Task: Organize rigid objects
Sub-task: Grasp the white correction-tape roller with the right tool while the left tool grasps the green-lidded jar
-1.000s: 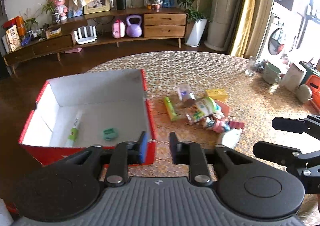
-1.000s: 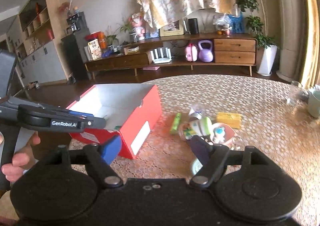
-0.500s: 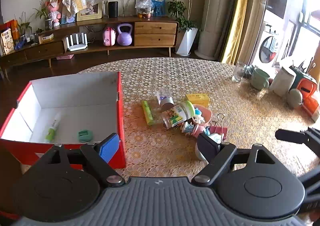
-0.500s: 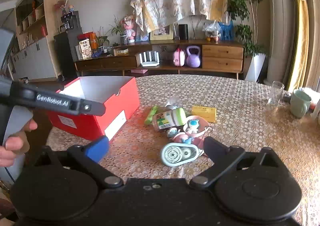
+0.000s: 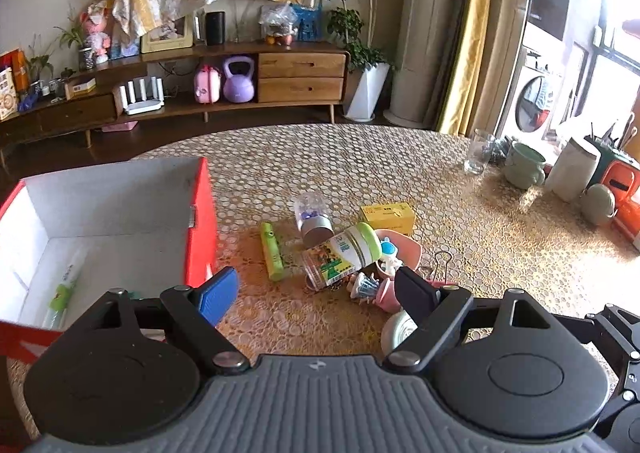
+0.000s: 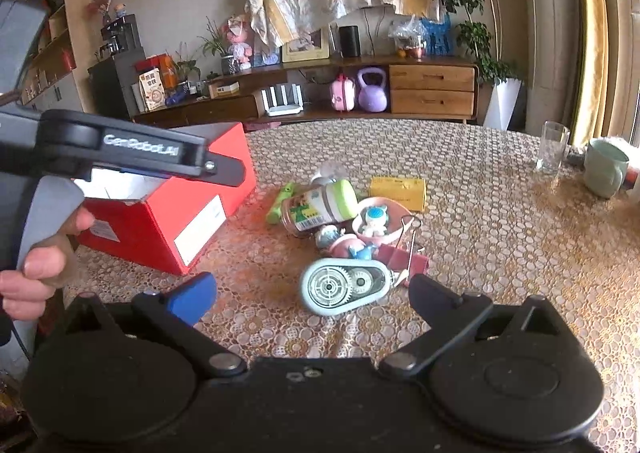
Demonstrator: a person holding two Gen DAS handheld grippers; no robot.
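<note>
A red box [image 5: 200,221] sits at the left of the tabletop [image 5: 460,221], a marker [image 5: 60,295] inside. The left claw [image 5: 316,289] gapes wide and empty just beside it. Rightward lies a jumble: green tube [image 5: 271,251], jar [image 5: 340,255], tape dispenser [image 6: 344,285]. The right claw [image 6: 312,299] is spread wide around the dispenser, not touching.

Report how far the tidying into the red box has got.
Done: a green-and-white pen already lies in the red box. In hand: nothing; the left gripper and right gripper are both open and empty, the right one just short of the tape dispenser. Left: the pile on the table, including the bottle, green tube, yellow box and pink bowl.
</note>
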